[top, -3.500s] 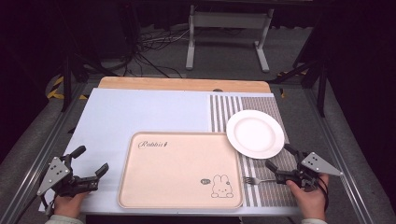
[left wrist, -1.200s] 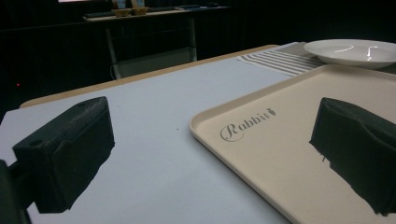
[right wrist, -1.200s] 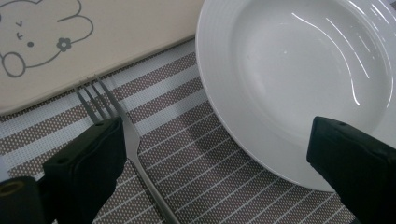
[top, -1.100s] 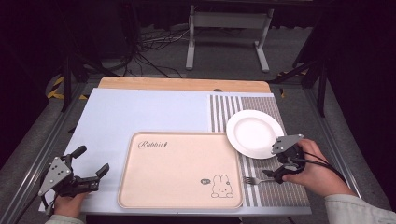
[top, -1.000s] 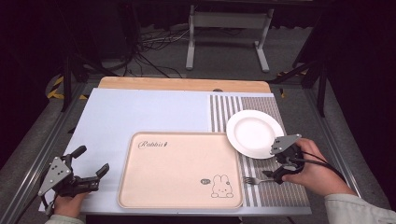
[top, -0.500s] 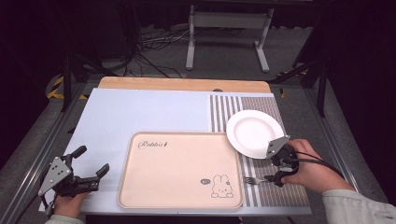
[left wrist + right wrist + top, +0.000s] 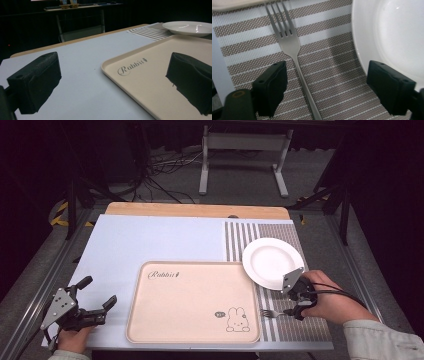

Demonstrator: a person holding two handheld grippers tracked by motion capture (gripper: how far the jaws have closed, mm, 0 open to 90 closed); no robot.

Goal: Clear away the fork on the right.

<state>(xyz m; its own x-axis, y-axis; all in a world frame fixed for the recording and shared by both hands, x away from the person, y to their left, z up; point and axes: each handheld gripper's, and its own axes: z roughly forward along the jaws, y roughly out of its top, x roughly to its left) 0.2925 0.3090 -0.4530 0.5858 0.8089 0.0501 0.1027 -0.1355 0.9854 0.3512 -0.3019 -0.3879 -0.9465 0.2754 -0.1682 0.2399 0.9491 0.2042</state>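
The fork (image 7: 289,47) lies flat on the striped placemat (image 7: 332,82), handle running back between the jaws of the right gripper (image 7: 329,90), tines pointing away from it toward the edge of the cream tray (image 7: 192,302). The jaws have just been closing, yet they stand well apart: the left-hand pad in the right gripper view is just beside the handle, the other is off by the rim of the white plate (image 7: 392,37), and neither presses on the metal. In the high view the right gripper (image 7: 295,302) hovers over the fork (image 7: 272,312), with the plate (image 7: 272,262) just beyond it.

So the pick-up looks only begun: reach made, grasp and lift not yet done.

The left gripper (image 7: 92,312) rests near the tray's near-left corner, jaws spread and empty; the tray (image 7: 160,82) lies ahead of it.
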